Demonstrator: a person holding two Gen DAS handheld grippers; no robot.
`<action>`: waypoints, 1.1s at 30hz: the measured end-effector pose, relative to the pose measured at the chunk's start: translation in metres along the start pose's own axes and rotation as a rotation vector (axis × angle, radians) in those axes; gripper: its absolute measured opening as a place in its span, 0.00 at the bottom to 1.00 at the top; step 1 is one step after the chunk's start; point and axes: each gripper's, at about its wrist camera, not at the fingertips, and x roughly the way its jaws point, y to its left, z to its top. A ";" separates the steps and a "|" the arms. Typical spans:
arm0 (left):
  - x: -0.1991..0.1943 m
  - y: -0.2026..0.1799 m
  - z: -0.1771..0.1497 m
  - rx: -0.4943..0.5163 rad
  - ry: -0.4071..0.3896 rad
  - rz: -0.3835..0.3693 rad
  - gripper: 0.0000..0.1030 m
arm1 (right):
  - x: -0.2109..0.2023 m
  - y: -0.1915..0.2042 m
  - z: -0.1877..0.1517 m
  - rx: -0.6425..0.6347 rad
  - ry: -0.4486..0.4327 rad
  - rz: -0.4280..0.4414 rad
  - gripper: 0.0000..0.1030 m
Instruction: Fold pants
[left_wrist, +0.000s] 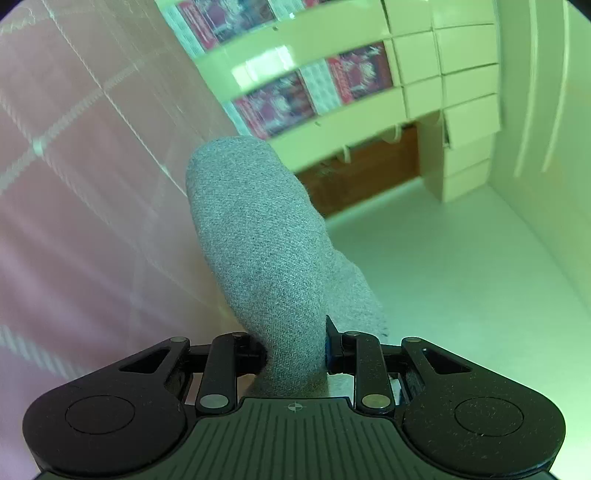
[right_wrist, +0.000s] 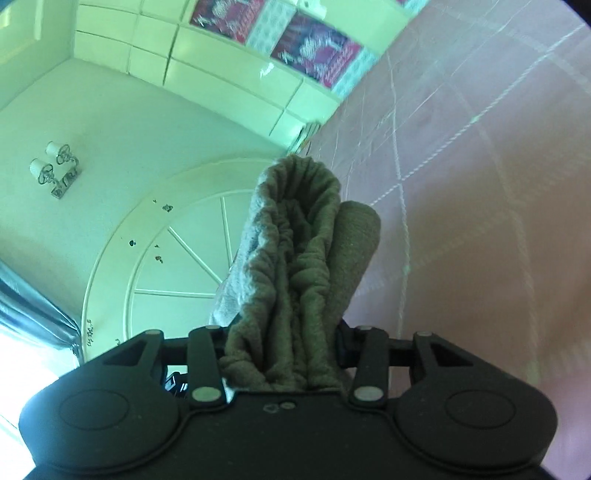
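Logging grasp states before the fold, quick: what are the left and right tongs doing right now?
Left tongs: closed on the grey pants.
Right tongs: closed on a bunched part of the pants.

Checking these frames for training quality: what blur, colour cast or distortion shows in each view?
Left wrist view: green cast, shelves bowed by fisheye, pink checked cloth smeared by motion blur, grey pants sharp. Right wrist view: same cast, blown-out glare at lower left, blurred cloth at right, bunched fabric crisp.

pants (left_wrist: 266, 258) between left jaws, bedspread (left_wrist: 74, 184) left — cabinets (left_wrist: 424, 66) behind
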 end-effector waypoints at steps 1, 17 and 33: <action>0.008 0.012 0.005 -0.022 -0.002 0.053 0.30 | 0.015 -0.013 0.007 0.010 -0.005 -0.088 0.70; 0.007 -0.011 -0.008 0.585 -0.020 0.827 1.00 | 0.079 -0.008 -0.037 -0.387 0.031 -0.651 0.94; -0.065 -0.162 -0.084 0.829 -0.098 0.834 1.00 | -0.053 0.109 -0.139 -0.539 -0.248 -0.517 0.94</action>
